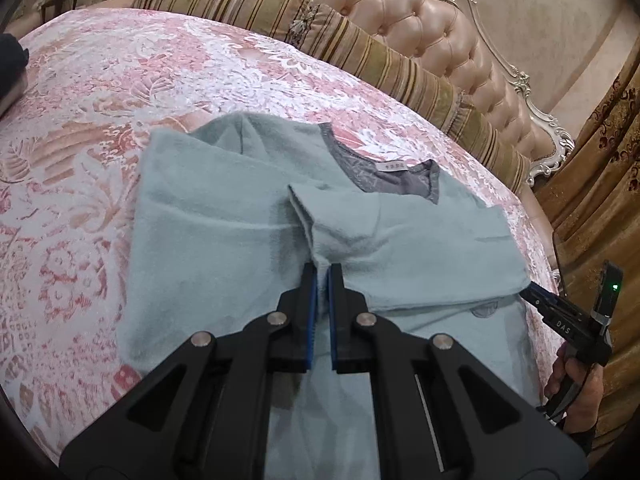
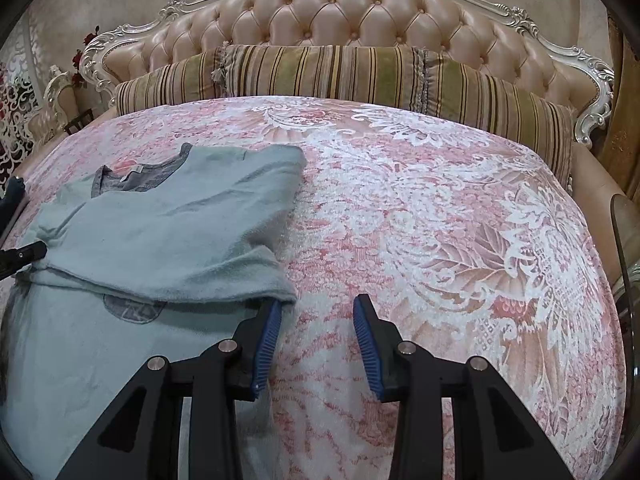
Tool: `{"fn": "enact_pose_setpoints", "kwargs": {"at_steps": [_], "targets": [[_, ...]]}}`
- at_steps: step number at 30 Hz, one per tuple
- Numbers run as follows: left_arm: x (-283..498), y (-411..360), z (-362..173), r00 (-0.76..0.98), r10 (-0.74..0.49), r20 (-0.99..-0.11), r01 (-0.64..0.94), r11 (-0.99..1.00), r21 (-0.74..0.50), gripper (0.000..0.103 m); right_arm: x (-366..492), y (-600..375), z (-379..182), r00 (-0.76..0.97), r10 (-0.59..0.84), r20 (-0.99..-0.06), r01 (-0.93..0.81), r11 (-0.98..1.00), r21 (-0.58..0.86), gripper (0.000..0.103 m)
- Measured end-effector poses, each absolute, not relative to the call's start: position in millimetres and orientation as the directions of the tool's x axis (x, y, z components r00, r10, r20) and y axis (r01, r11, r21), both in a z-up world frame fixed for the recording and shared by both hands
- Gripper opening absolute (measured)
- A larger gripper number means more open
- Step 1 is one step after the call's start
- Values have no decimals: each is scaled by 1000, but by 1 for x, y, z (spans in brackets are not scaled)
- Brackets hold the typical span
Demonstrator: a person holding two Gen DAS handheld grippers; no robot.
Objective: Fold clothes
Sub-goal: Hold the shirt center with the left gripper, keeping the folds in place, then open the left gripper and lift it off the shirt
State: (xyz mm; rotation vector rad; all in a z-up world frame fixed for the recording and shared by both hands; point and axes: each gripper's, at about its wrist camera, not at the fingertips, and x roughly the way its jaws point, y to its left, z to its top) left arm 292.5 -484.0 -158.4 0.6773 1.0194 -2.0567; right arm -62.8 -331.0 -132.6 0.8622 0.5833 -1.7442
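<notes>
Teal top (image 1: pixel 224 216) lay on the bed (image 1: pixel 80 120); your left hand-held gripper (image 1: pixel 322 276) pinched its folded sleeve edge to steady it, right hand-held gripper (image 2: pixel 316 312) spread empty just beside the fabric.

Both grippers are matte black, the left gripper (image 1: pixel 323 280) and right gripper (image 2: pixel 316 312) alike: ribbed blue pads (image 2: pixel 267 336), silver pivot screws, white "DAS" lettering, one green light

A pale blue fleece top (image 1: pixel 224 224) with a grey neckline lies on the bed, one sleeve folded across its front.
</notes>
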Motion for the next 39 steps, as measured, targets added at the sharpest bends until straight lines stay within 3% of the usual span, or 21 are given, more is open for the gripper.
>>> {"fn": "enact_pose_setpoints", "kwargs": {"at_steps": [10,14,24,25,26,27,39], "targets": [[293,-484,-163,-592,-370,-716,796,-410,-446,7,-57,-310,-96,-103,-667,-738,975,-215,58,40],[294,-483,-163,-599,-369,-710,790,-416,-450,8,-47,-322,-115,-98,-609,-787,990,-141,-14,42],[296,-484,-164,-614,-363,-701,780,-415,-468,8,-46,-352,-127,-25,-614,-789,998,-62,17,41],[296,-484,-164,-615,-362,-700,779,-415,-470,8,-46,-353,-125,-8,-624,-781,998,-58,37,36],[296,-484,-164,-616,-362,-700,778,-414,-471,8,-47,-355,-124,0,-631,-776,996,-66,54,13],[296,-484,-164,-617,-361,-699,778,-414,-473,8,-48,-355,-123,-11,-641,-767,994,-92,63,3],[303,-482,-159,-601,-358,-715,789,-407,-460,9,-52,-338,-130,-65,-638,-768,961,-248,124,3]]}}
